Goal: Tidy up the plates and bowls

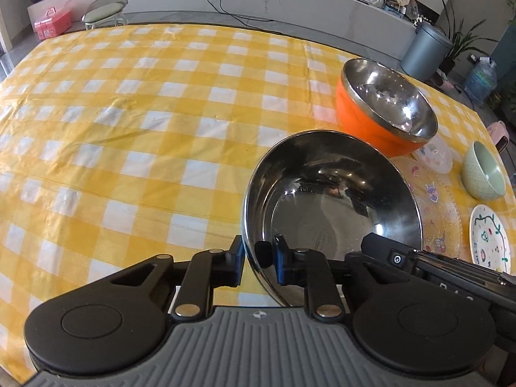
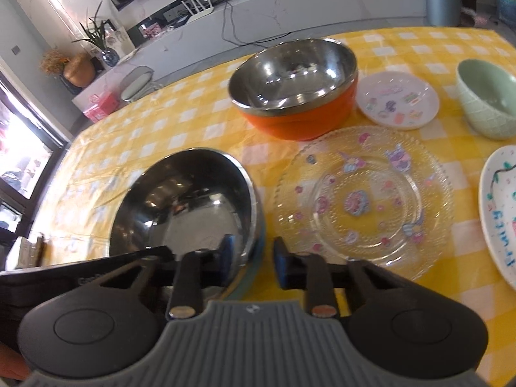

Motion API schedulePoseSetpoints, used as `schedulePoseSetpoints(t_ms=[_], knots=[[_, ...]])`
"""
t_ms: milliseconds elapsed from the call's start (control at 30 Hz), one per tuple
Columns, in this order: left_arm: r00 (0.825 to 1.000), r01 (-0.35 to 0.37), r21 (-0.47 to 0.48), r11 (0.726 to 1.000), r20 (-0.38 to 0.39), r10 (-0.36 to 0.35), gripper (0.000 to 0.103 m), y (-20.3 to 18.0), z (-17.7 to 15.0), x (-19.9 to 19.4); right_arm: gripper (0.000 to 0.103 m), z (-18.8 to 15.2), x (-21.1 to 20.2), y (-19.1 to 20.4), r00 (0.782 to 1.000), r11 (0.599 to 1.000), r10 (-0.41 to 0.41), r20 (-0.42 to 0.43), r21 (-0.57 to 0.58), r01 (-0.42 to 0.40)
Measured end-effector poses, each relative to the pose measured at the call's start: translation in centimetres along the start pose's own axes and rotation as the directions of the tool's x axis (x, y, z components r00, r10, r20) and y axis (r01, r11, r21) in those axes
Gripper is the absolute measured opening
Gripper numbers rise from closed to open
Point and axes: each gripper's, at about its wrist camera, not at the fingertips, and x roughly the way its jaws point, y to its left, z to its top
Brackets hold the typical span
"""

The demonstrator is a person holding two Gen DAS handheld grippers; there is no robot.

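Observation:
A steel bowl with a bluish outer shell is held between both grippers. My left gripper straddles its near left rim, one finger outside and one inside, closed on it. My right gripper straddles the same bowl at its right rim, with a wider gap between its jaws. An orange bowl with a steel lining stands behind. A clear glass plate with stickers lies right of the held bowl.
A small white sticker plate, a green bowl and a white painted plate lie at the right. The yellow checked tablecloth stretches left. A stool stands beyond the far edge.

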Motion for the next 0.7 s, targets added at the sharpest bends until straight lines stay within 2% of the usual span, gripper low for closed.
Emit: schedulePoseSetpoints(t_ms=[200,333,700], knots=[[1.0,-0.002,0.004,1.0,-0.001,0.002,0.015,-0.3,0.0,-1.0,0.013,-0.3,-0.4,-0.2,1.0,1.0,-0.023,-0.01,0.019,0.023],[1.0,-0.011,0.0,1.0,0.026,0.011,0.014,-0.6,0.0,-2.7,0.011,-0.3,-1.3,-0.4,1.0,0.999,0.004,-0.011,0.048,-0.004],[0.997,0.031,-0.056,0.998,0.068,-0.027,0.014,-2.0,-1.9,-7.7,0.009,-1.6,-7.1,-0.9,0.999,0.997,0.04,0.031,0.068,-0.042]])
